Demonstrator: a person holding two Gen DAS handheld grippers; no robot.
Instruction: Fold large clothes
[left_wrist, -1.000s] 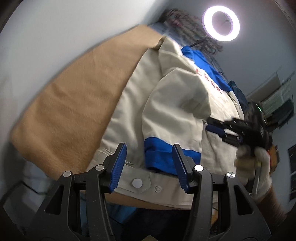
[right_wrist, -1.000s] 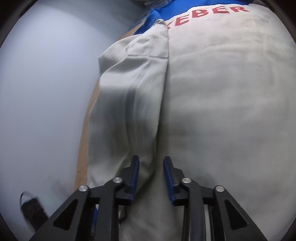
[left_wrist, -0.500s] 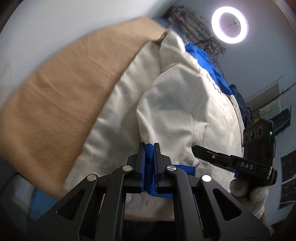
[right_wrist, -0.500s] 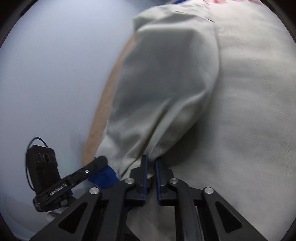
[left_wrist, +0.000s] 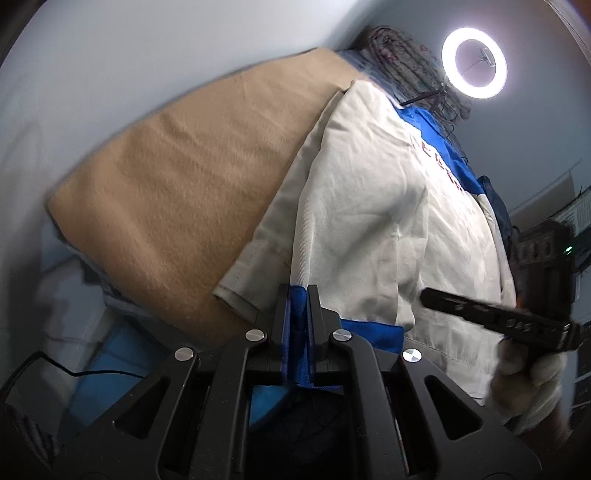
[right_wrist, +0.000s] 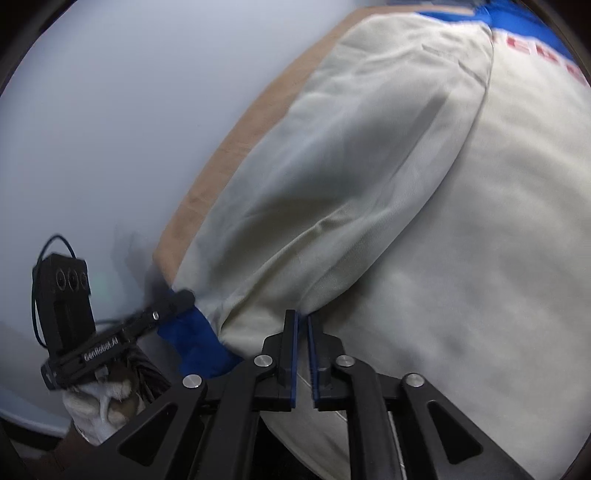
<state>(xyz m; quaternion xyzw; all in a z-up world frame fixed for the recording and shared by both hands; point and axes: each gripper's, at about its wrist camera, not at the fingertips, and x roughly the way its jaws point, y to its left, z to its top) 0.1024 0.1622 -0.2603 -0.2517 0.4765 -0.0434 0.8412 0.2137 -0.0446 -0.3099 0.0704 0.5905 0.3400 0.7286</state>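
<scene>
Jacket (left_wrist: 369, 206) sleeve's blue cuff (left_wrist: 297, 332) is pinched in the left gripper (left_wrist: 297, 306); the right gripper (right_wrist: 301, 325) nips cream fabric beside it. It lies on a tan blanket (left_wrist: 177, 184), red lettering (left_wrist: 443, 170) partly cut off.

R gripper (right_wrist: 302, 334) jaws pinched on cream jacket (right_wrist: 461, 258) sleeve fold, bottom centre | L gripper (right_wrist: 177, 301) lower left, clamping blue cuff (right_wrist: 195, 343) | tan cloth (right_wrist: 207, 192) strip beside jacket | red lettering (right_wrist: 535, 55) top right
</scene>
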